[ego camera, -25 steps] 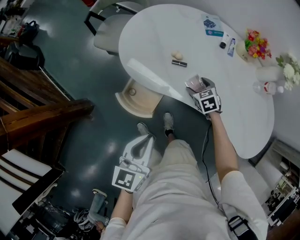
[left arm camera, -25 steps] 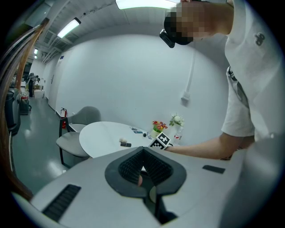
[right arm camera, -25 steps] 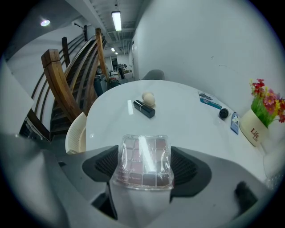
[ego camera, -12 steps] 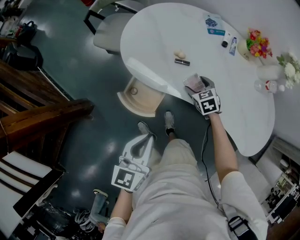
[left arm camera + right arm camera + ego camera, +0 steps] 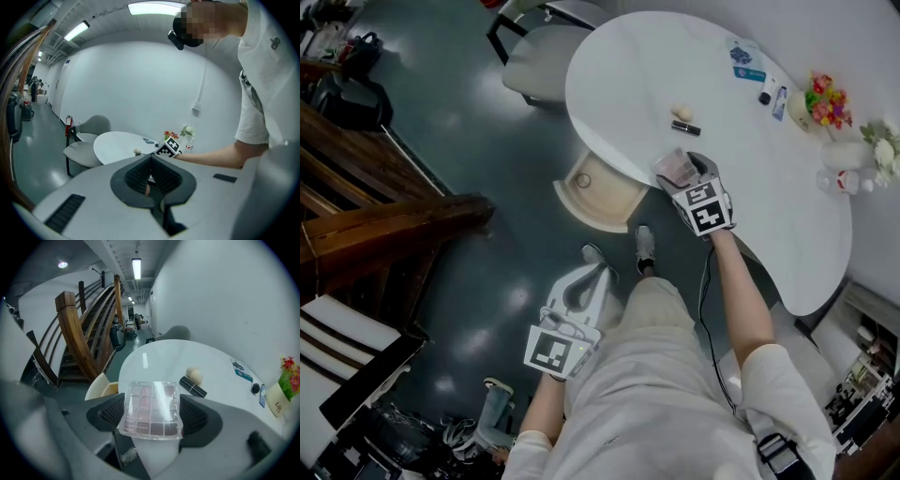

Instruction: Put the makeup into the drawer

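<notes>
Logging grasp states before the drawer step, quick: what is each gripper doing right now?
Left gripper: jaws closed, nothing between them.
Right gripper: jaws closed on the eyeshadow palette.

Your white oval table (image 5: 628,66) fills the upper right of the head view. Near its middle you have a beige sponge (image 5: 681,112) just beside a black tube (image 5: 684,127). Toward the far right edge lie blue-and-white packets (image 5: 745,58), a small dark jar (image 5: 764,97), colourful flowers (image 5: 825,99) and white flowers (image 5: 883,150).
</notes>
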